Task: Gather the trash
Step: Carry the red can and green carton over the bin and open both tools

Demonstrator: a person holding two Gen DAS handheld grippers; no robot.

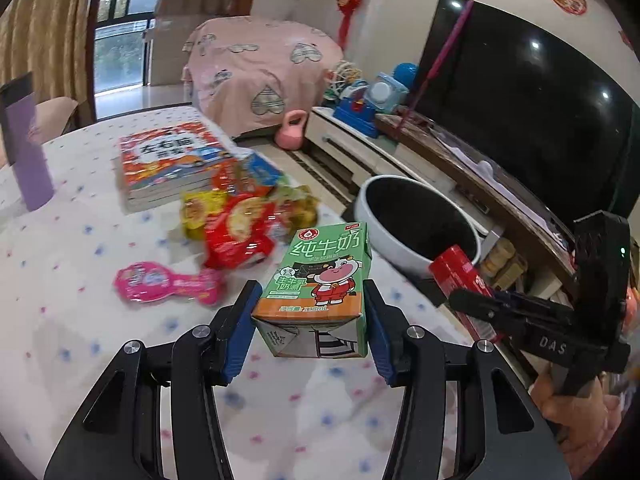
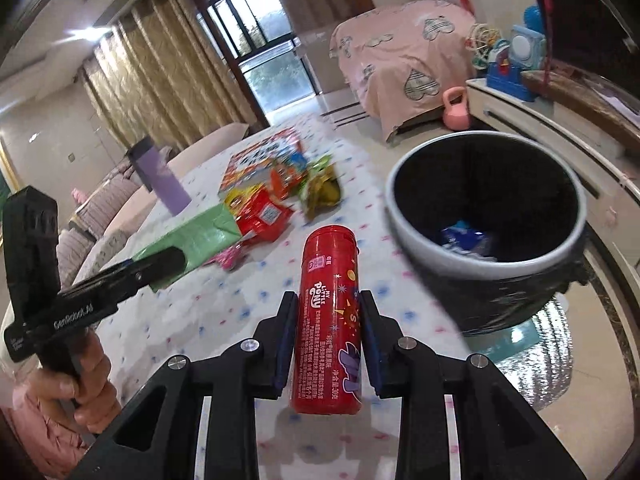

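My left gripper (image 1: 310, 300) is shut on a green milk carton (image 1: 320, 288) and holds it above the table; the carton also shows in the right wrist view (image 2: 192, 240). My right gripper (image 2: 328, 320) is shut on a red candy tube (image 2: 330, 320), held above the table's edge left of the trash bin (image 2: 488, 256). The tube also shows in the left wrist view (image 1: 464, 276), with the bin (image 1: 416, 220) behind it. The bin has a black liner and a blue wrapper (image 2: 466, 238) inside. Snack wrappers (image 1: 240, 224) and a pink wrapper (image 1: 168, 282) lie on the table.
A stack of books (image 1: 172, 160) and a purple bottle (image 1: 26, 152) stand on the dotted tablecloth (image 1: 80, 340). A TV (image 1: 520, 96) on a low cabinet stands to the right. A pink kettlebell (image 1: 292, 130) sits on the floor by a covered sofa.
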